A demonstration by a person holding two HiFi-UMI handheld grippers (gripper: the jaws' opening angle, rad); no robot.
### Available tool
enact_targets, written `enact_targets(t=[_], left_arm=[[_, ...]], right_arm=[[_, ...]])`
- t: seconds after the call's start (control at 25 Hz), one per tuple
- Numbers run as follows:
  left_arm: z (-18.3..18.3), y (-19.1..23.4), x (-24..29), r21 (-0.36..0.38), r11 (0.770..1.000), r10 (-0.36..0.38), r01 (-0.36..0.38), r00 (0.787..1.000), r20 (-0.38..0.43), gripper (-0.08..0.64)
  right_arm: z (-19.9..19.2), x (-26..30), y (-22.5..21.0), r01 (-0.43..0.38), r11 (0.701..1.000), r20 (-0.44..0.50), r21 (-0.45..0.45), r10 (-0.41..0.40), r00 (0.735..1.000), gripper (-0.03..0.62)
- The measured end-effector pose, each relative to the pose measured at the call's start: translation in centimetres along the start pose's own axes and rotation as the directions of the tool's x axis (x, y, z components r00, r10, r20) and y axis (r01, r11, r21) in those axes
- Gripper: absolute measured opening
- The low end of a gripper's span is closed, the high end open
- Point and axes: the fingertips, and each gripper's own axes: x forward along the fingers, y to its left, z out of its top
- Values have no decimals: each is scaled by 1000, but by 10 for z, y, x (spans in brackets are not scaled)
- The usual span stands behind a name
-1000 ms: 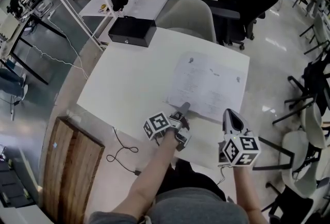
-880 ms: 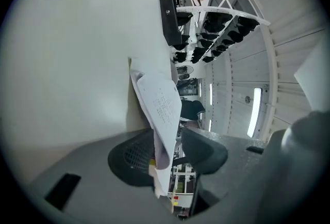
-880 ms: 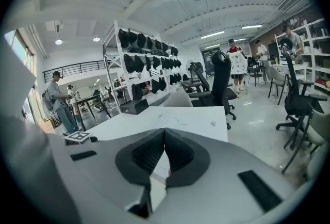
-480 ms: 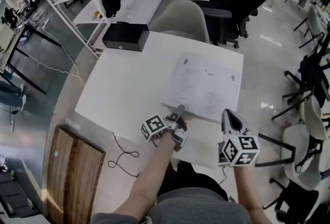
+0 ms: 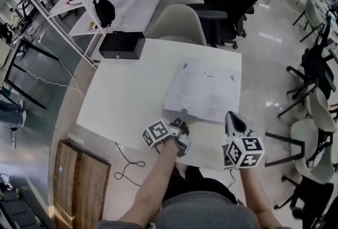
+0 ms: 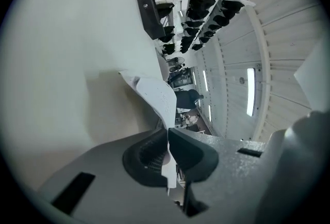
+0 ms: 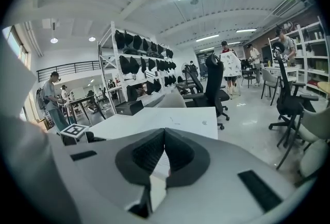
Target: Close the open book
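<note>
The open book lies flat and face up on the right half of the white table, with its near edge toward you. Your left gripper sits at the book's near-left corner. Its jaws have just been closing and now pinch a thin white leaf, which curls up from the table. Whether that leaf is a page or a soft cover isn't clear. The grip at the corner looks deliberate: from there you can probably swing that side up and over the spine onto the other half. The gripper is rolled so that the leaf stands edge-on between the pads.

Your right gripper has its jaws together with nothing between them. It hangs just beside the book's near-right corner, and contact with the book or table can't be made out. It seems placed to steady the right half.

The pages carry print, but it is too small to read. The marker cubes show only black-and-white squares. The black box at the far-left corner shows no legible label.
</note>
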Motion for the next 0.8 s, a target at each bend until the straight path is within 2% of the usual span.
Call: enact_targets(t=[0.2, 0.48, 0.64, 0.8], left_arm=[[-5, -17, 3, 141, 990, 7, -2, 999, -39, 11], [-17, -35, 12, 319, 948, 30, 8, 993, -112, 9], [-24, -40, 17, 404, 915, 53, 12, 987, -149, 9], [-34, -46, 23, 506, 863, 90, 20, 977, -192, 9]], right_arm=[[-3, -7, -3, 22, 1000, 4, 9, -22, 1000, 5], [-6, -21, -11, 70, 997, 13, 29, -71, 997, 5], [-9, -28, -17, 101, 994, 18, 41, -101, 995, 5], [-13, -36, -24, 133, 990, 17, 55, -134, 991, 5]])
